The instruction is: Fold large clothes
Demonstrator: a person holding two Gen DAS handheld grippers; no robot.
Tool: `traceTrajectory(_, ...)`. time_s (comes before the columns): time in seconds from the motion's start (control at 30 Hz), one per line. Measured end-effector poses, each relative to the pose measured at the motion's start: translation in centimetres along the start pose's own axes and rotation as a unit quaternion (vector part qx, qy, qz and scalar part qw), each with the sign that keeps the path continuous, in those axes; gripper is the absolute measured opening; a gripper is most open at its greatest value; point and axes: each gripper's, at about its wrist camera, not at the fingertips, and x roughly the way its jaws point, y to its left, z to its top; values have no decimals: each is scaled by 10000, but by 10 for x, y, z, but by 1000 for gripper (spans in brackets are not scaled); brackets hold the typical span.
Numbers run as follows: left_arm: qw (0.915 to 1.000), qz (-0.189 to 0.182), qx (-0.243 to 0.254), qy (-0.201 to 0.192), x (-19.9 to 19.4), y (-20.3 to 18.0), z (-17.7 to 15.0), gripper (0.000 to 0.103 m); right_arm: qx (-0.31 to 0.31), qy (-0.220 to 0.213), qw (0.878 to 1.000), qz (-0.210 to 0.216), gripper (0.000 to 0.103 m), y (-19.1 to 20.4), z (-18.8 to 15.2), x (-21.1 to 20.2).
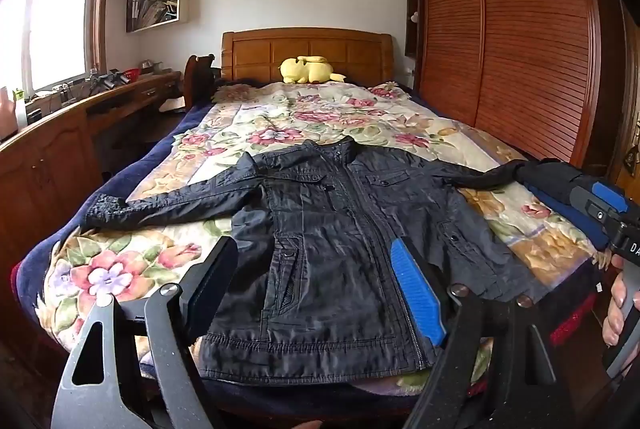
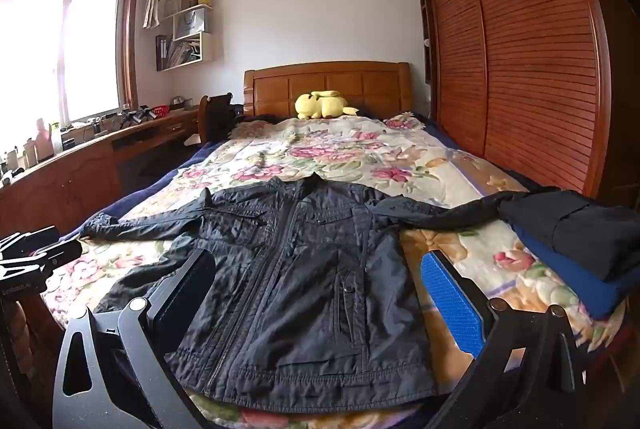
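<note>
A dark navy jacket (image 1: 332, 229) (image 2: 296, 269) lies spread front-up on the floral bedspread (image 1: 280, 125) (image 2: 352, 157). It is zipped, its sleeves stretch out to both sides, and its hem is nearest to me. My left gripper (image 1: 314, 243) hovers open over the jacket's lower left half with nothing between its fingers. My right gripper (image 2: 318, 256) is open too, above the lower right half, and touches nothing. In the left wrist view it shows at the right edge (image 1: 592, 201), held by a hand (image 1: 618, 301).
A stack of folded black and blue clothes (image 2: 580, 253) (image 1: 560, 189) sits on the bed's right edge, touching the jacket's right cuff. A yellow plush toy (image 2: 324, 105) lies by the headboard. The slatted wardrobe (image 2: 520, 69) stands right; a cluttered desk (image 2: 100, 149) and chair stand left.
</note>
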Motion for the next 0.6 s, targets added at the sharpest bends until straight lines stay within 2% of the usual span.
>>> traceTrajectory(0.13, 9998, 63, 159, -75, 0, -14, 2, 80, 14, -26, 10000, 0, 102, 0, 0, 0)
traceTrajectory(0.6, 9999, 19, 17, -149, -8, -2, 3, 80, -5, 14, 10000, 11, 102, 0, 1, -1)
